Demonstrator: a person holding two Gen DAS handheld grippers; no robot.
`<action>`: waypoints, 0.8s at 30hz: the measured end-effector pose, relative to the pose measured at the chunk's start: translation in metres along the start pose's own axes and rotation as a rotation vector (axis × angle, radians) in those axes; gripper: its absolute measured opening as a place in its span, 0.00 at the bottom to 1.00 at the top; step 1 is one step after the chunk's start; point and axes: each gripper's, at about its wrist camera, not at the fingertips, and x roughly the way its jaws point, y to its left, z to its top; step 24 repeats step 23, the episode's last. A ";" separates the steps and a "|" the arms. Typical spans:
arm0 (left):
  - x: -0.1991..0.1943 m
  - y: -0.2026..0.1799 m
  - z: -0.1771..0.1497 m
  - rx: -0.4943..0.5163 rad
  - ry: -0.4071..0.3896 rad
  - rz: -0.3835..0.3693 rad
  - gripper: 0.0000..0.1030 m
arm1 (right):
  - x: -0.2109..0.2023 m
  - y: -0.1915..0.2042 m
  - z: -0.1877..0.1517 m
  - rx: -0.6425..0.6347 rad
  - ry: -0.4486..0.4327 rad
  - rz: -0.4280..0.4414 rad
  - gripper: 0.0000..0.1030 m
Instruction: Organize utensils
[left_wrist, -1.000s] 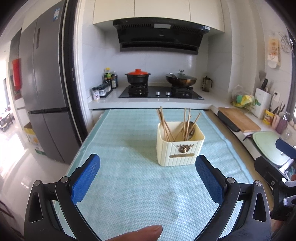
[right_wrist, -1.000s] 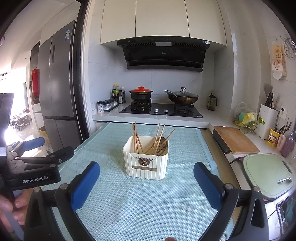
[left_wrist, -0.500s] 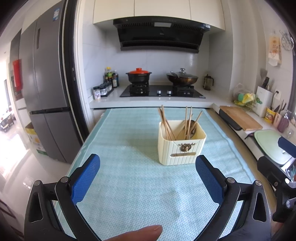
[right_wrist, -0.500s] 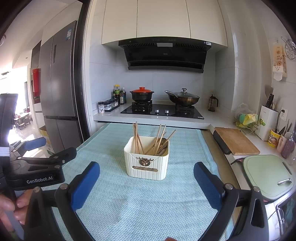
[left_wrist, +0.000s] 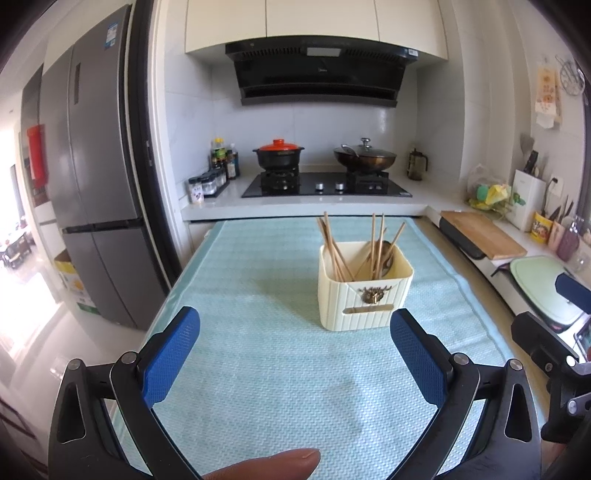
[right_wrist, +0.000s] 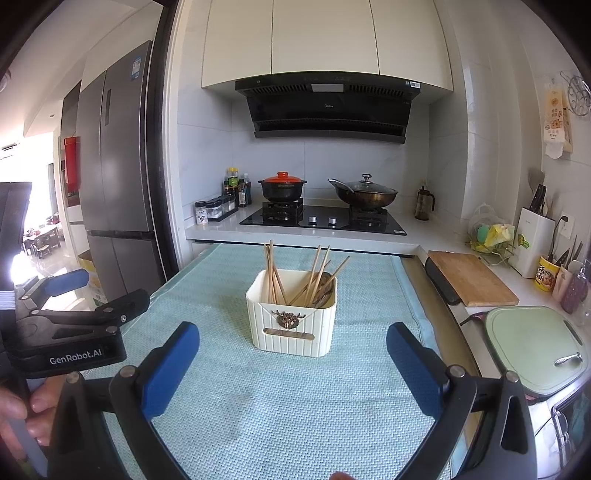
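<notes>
Both grippers hover level above the teal mat, empty: left gripper and right gripper fingers spread wide. The cream utensil holder with chopsticks stands ahead, between the right fingertips.

Left wrist view: cream utensil box sits a little higher and further right in frame than a second ago, chopsticks and all; hob behind the box also rides slightly higher. View has crept rightward and tipped down.

Right wrist view: utensil box drifts slightly right and up in frame. Left tongs, left of the box, rise in frame and reach nearer to it, with more of the "GenRobot.AI" body showing.

Right tongs, right of the box, slip lower and further toward the frame edge.
</notes>
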 end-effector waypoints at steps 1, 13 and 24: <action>0.000 0.000 0.000 0.000 0.000 -0.001 1.00 | 0.000 0.000 0.000 0.000 -0.001 -0.001 1.00; 0.000 -0.002 0.001 0.004 0.015 -0.018 1.00 | 0.000 0.000 -0.001 0.001 -0.003 -0.003 1.00; -0.002 -0.004 -0.002 0.005 0.002 -0.008 1.00 | 0.000 -0.003 -0.003 0.009 -0.003 -0.011 1.00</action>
